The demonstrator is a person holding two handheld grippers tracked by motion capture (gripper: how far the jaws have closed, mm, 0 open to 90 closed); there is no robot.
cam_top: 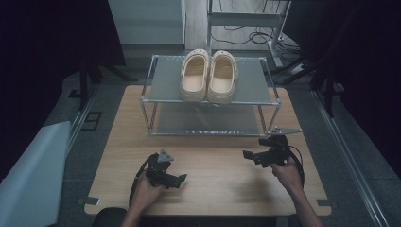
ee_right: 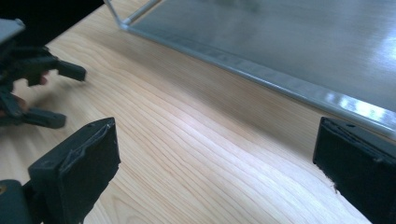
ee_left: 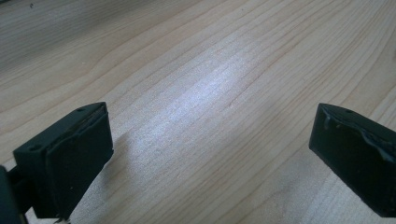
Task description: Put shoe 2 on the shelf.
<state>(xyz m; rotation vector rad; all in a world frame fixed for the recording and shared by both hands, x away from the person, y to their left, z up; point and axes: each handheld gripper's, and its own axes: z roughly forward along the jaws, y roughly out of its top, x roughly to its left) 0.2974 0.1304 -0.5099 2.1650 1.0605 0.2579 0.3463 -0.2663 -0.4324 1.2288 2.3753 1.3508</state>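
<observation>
Both grippers hover low over the wooden table, jaws spread wide, nothing held. Left gripper bottom centre, right gripper right of centre. The cream clogs sit atop the rack, upper centre. Best approach: lift high, clear the rail, pinch a heel rim.

Pair of clogs atop rack, rack at table's far edge, grippers nearer.

High view overhead; tongs views skim table close.
</observation>
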